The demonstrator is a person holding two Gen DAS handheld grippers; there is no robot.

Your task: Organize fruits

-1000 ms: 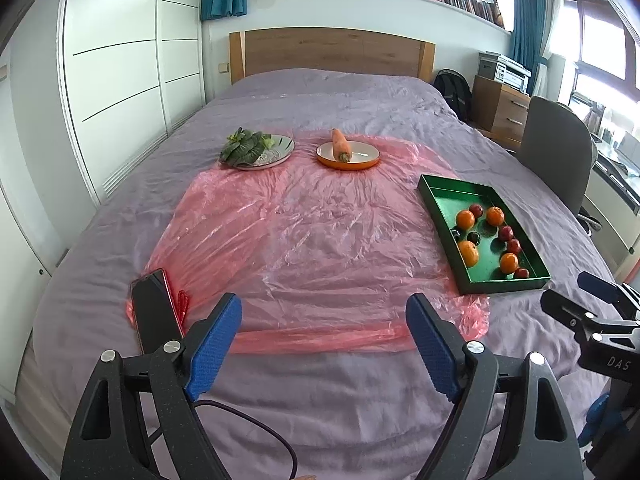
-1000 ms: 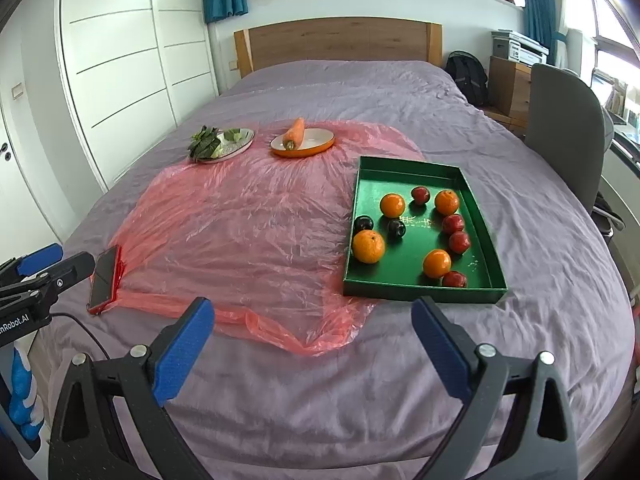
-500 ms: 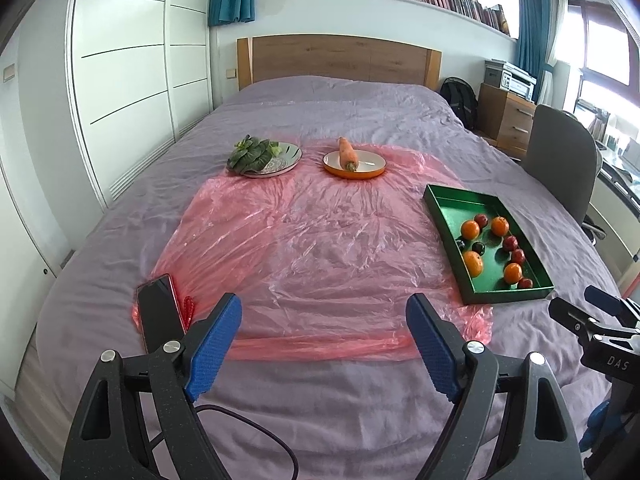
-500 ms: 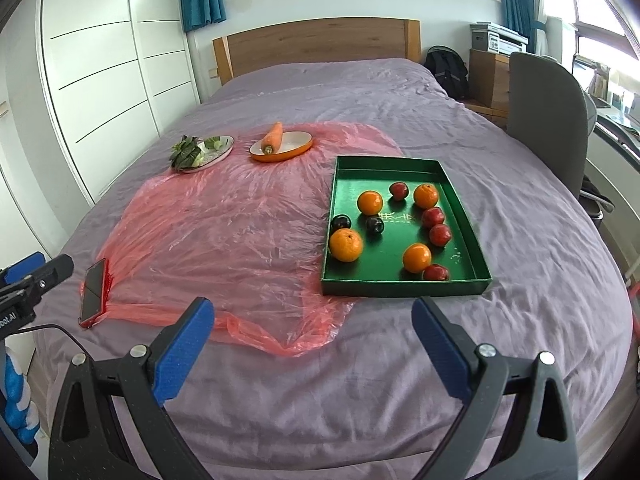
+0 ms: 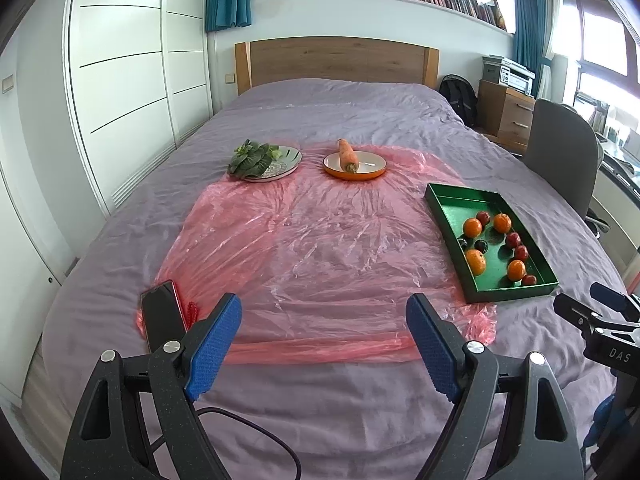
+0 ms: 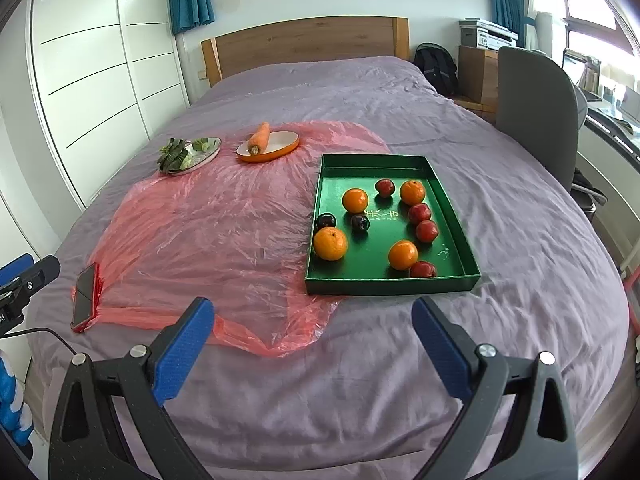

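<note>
Entry, largest to smallest.

Bed (image 6: 400, 100): over the last second you drew both cameras back and up, so more of its purple cover and the room showed; nothing on it had shifted.

Pink plastic sheet (image 5: 320, 248): lay spread as a second earlier, a phone (image 5: 160, 314) at its near left corner.

Green tray (image 6: 452, 208): sat at the sheet's right edge and held all the fruit, mixed and unsorted: four oranges (image 6: 330, 243), four red fruits (image 6: 426, 231), two dark ones (image 6: 360, 222). That mix fitted either a tray awaiting sorting or fruit gathered there on purpose.

Two plates beyond: leafy greens (image 5: 246, 158) on one, a carrot (image 5: 347, 155) on the other.

Left gripper (image 5: 324, 344), right gripper (image 6: 314, 348): your jaws stood wide apart and held nothing, well short of the tray.

Writing: "DAS" on the right gripper's body in the left view; pale characters on the tray floor, possibly Chinese, too small to read.
</note>
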